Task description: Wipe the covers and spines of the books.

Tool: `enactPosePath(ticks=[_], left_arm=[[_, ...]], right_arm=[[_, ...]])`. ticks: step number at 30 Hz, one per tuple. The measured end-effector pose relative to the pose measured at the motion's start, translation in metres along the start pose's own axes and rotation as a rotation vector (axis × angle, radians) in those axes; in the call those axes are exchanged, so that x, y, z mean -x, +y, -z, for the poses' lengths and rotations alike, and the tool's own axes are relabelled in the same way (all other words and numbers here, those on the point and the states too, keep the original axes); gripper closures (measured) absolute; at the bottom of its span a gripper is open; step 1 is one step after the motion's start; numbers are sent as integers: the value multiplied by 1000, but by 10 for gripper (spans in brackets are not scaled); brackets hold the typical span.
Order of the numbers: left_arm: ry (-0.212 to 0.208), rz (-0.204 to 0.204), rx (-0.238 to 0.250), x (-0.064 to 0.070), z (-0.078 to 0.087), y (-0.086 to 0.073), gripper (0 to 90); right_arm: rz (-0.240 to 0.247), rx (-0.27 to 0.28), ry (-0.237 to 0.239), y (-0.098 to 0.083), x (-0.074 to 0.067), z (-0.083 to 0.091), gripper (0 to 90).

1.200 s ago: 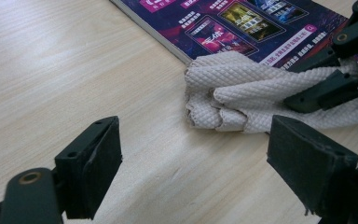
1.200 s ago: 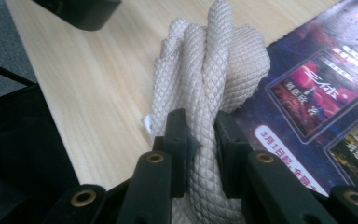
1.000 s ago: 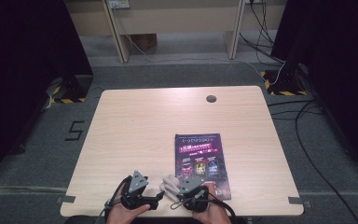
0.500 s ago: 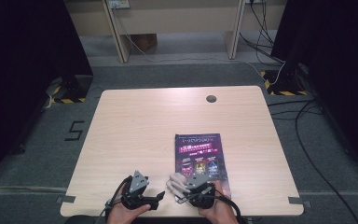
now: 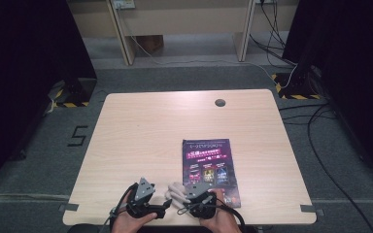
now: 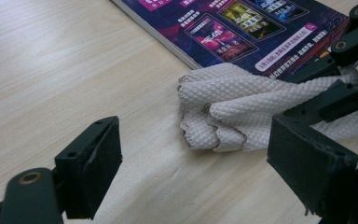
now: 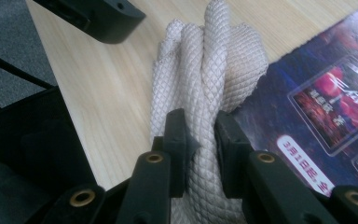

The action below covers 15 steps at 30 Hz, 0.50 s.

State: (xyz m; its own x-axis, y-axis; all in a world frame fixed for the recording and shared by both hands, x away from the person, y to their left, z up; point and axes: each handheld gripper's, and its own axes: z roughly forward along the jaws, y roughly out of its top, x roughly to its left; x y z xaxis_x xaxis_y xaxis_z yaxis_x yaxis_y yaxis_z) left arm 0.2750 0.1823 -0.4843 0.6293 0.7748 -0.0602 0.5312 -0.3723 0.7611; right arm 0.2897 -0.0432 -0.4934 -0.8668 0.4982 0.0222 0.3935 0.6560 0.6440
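Right hand-held gripper point(image 7: 200, 140) is clenched on the bunched cloth point(image 7: 209, 70); left hand-held gripper point(image 6: 205, 163) is released, w/ cloth just ahead. Risk: cloth's thick folds slip from the pinch, or dragging it shifts the booklet point(image 5: 209, 165) beside it on the desk point(image 5: 145, 126).

On the grey floor point(image 5: 39, 160) left of the surface point(image 5: 145, 145) we read a large dark "5" point(image 5: 77, 136). The purple booklet point(image 5: 209, 167) lying on the surface carries printed lines of Chinese characters, too small for us to make out from the high view. In the right gripper view we can read a date beginning "3月1日" in a pale pill-shaped label point(image 7: 303, 162) on that cover, and in the left gripper view a similar pale label point(image 6: 286, 46) shows small characters we cannot read with certainty.
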Motion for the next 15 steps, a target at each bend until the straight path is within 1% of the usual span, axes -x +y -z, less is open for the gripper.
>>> enactPosePath(ticks=[3,7,12,15], left_arm=[[-3,-5,-6,0,0,0,171],[-4,-6,-2,2,-1,0,171],[-13,-9,-7,3,-2,0,171],[-18,-14,-11,5,-3,0,171]], right_arm=[[-13,-3,-1,-4,5,4,773],[-47,-4,-15,-12,14,11,772],[-74,-6,-49,-22,29,21,773],[-100,-10,-73,-29,37,27,773]])
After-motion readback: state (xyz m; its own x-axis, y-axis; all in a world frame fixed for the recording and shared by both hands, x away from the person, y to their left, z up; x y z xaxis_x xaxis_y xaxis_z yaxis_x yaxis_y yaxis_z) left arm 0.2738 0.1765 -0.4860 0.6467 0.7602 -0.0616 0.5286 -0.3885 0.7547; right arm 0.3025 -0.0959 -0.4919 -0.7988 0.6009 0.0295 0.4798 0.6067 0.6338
